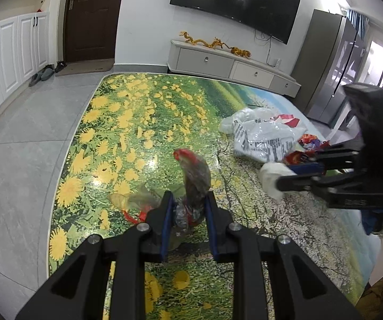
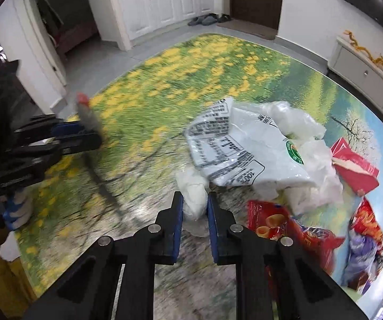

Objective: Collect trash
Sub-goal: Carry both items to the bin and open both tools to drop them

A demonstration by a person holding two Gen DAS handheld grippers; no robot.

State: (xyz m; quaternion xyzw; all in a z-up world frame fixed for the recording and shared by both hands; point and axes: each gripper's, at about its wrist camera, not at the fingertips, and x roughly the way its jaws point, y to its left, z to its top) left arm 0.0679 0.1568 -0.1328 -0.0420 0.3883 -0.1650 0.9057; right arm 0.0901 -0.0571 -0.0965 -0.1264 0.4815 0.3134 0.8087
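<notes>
The left hand-held gripper (image 1: 187, 200) is clamped on a crumpled clear wrapper with red print (image 1: 195, 178), whose twisted end stands up above the blue pads while the rest bunches between them, over the flower-printed counter (image 1: 127, 122). The right hand-held gripper (image 2: 194, 200) has its pads pressed on a small white wad of plastic or tissue (image 2: 192, 194) that rests on the counter; no gap shows between pads and wad.

Just beyond that wad lies a large white plastic bag with black print (image 2: 234, 149), crumpled and spread flat. To its right sit a red snack packet (image 2: 268, 221), a red and purple wrapper (image 2: 364, 242) and a torn red carton (image 2: 354, 168), all close together near the counter's right edge.

Farther off, a white drawer cabinet (image 1: 218, 61) stands against the wall under a dark television (image 1: 236, 0), and a brown door (image 1: 90, 18) stands to the left of them.
</notes>
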